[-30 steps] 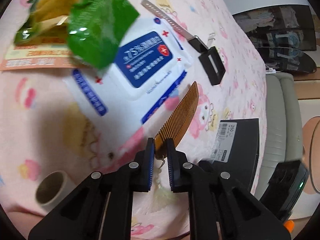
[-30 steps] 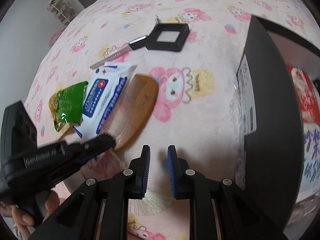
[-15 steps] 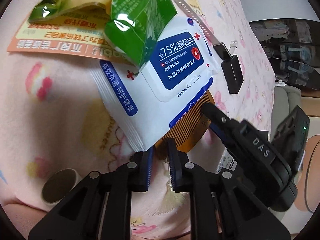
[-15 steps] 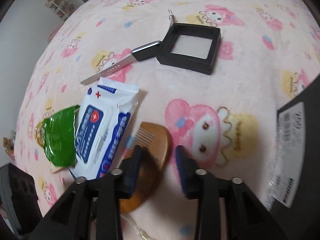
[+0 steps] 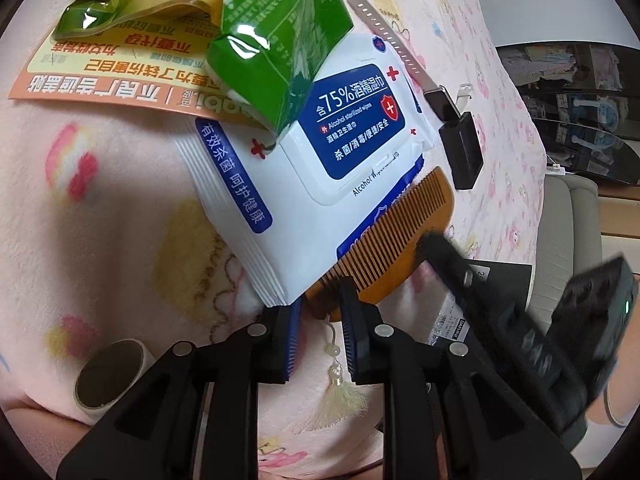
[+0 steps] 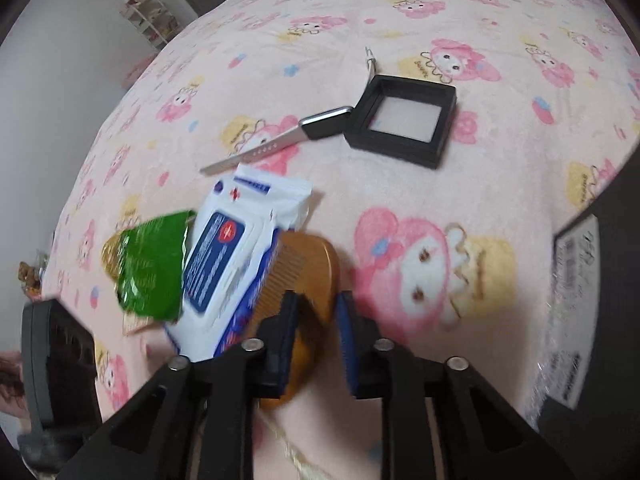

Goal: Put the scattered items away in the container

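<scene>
Left tongs (image 5: pixel 320 312) stand apart at the wooden comb (image 5: pixel 396 236) end, right tongs (image 6: pixel 316 320) apart astride its spine, seemingly to free it from the overlapping wipes pack (image 5: pixel 304 184).

Left wrist view sits low and close over the pink blanket (image 5: pixel 100 208), facing 12 o'clock at the wipes pack (image 5: pixel 320 168). Right wrist view looks down from higher, wipes pack (image 6: pixel 236 252) at 10 o'clock. Both share the comb (image 5: pixel 404 236) (image 6: pixel 308 268).
</scene>
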